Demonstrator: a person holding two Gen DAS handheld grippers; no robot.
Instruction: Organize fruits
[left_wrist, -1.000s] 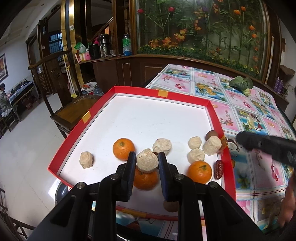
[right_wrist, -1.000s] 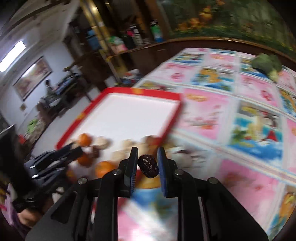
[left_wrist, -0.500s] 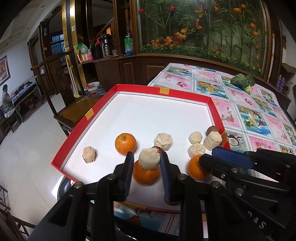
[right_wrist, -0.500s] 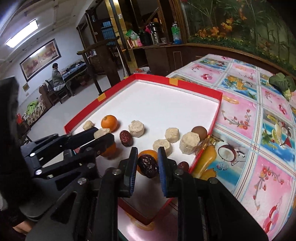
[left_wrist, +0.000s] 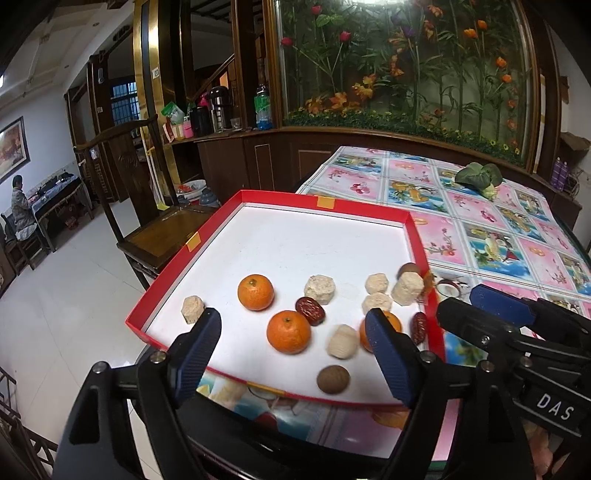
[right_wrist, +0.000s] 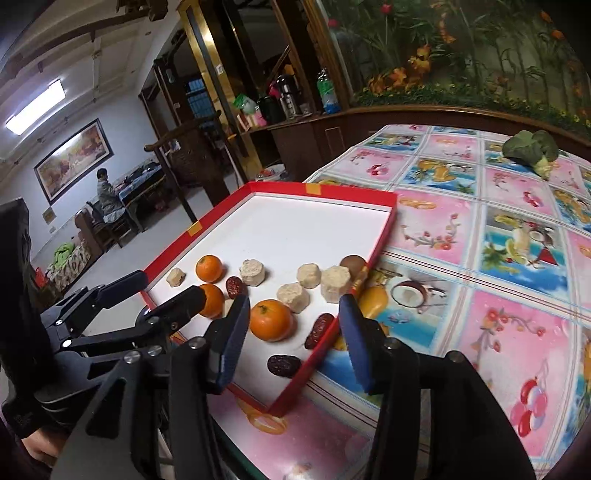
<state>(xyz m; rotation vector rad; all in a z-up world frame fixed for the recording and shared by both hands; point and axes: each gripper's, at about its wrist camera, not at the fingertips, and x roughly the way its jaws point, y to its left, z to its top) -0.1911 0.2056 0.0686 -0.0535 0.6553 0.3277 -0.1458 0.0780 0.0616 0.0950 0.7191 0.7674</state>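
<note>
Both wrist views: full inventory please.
shallow cardboard tray: 1, red rim, white floor, on table
round oranges: 3, orange, tray's near half
ridged cylinder chunks: 6, beige, scattered in tray
wrinkled dates: 3, dark red, in tray
round brown fruits: 2, brown, near edge, right wall
leafy vegetable: 1, green, far on tablecloth
fruit-print tablecloth: 1, pink and blue, covers table
wooden chair: 1, brown, left of tray
left claw: black, blue pads, just opening, grips nothing
right claw: same, just opening, grips nothing
</note>
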